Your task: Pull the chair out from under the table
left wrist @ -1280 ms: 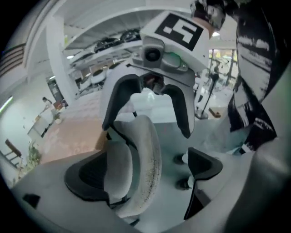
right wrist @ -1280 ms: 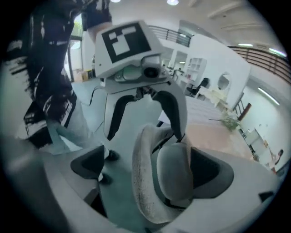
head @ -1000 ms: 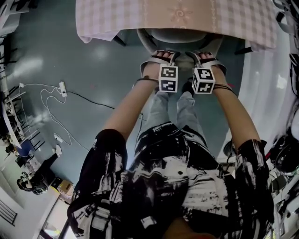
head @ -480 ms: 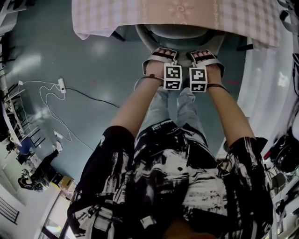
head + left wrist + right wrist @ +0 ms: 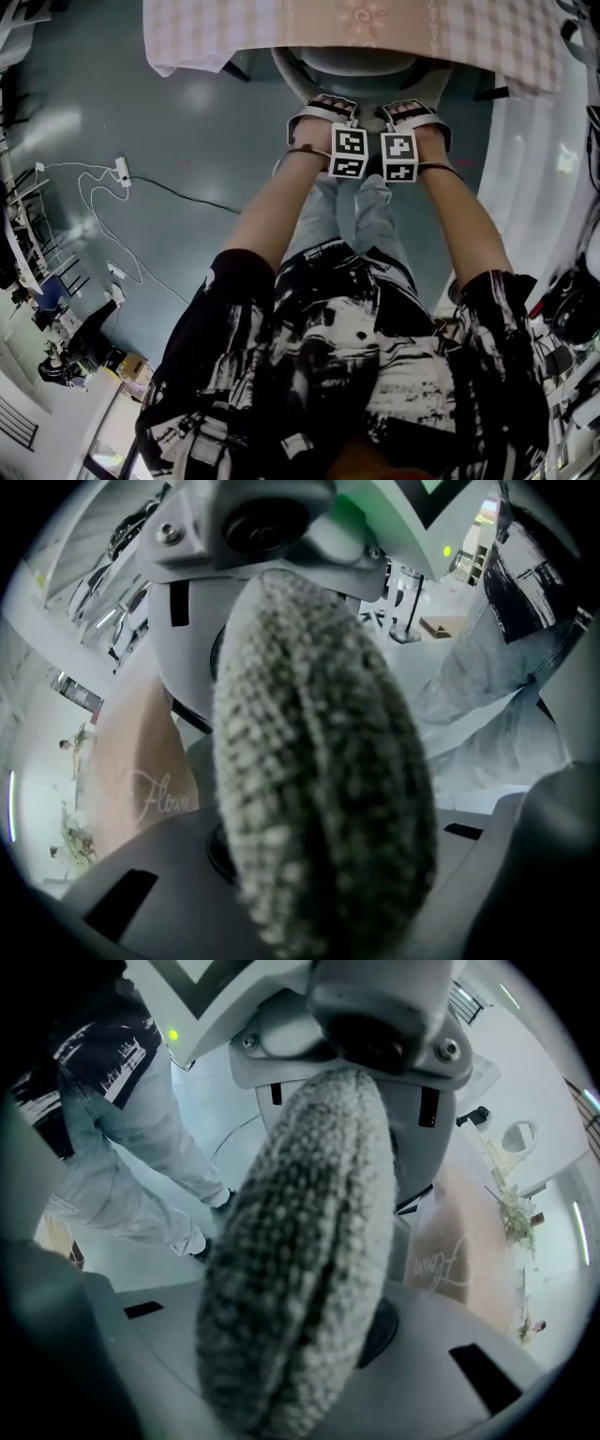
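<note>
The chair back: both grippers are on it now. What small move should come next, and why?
Probably a short, level pull of both grippers toward the person. The left gripper and right gripper have just been closing, and each now clamps the knitted chair back between its jaws, while the chair sits tucked under the table.
</note>
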Demonstrator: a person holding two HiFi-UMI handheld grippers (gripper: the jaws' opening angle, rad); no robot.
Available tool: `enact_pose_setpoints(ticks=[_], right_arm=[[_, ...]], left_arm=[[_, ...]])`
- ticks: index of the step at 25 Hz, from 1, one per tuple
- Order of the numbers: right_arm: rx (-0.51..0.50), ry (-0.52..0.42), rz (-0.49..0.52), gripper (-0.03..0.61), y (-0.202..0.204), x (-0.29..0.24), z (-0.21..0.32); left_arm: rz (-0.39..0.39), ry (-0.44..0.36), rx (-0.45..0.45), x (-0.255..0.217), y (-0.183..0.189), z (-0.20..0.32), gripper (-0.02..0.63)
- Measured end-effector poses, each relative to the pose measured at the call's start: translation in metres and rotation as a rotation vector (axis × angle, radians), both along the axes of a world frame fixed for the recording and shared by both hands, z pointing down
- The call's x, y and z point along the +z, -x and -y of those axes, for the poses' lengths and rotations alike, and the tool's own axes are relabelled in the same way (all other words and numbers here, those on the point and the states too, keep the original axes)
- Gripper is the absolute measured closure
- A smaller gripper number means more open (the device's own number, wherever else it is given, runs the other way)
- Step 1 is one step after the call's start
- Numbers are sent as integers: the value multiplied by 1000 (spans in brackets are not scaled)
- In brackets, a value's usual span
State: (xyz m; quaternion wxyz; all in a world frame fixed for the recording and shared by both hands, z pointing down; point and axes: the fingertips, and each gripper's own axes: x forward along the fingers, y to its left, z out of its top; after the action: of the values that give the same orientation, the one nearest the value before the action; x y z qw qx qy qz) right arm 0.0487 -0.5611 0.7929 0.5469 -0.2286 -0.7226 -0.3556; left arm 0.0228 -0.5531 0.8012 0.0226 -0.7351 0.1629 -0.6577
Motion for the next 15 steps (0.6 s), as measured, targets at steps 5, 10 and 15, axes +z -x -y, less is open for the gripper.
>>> enact_pose_setpoints(ticks=[5, 10, 15], right_arm=[[17, -5, 3, 482, -2, -1, -9], [43, 10, -9, 482, -5, -3, -25], [48, 20, -13, 482, -15, -4, -49]], left_arm=[[3, -4, 11, -1, -2, -9, 509], [-2, 8, 31, -2, -4, -25, 509], [-4, 15, 33, -4, -14, -48, 509]])
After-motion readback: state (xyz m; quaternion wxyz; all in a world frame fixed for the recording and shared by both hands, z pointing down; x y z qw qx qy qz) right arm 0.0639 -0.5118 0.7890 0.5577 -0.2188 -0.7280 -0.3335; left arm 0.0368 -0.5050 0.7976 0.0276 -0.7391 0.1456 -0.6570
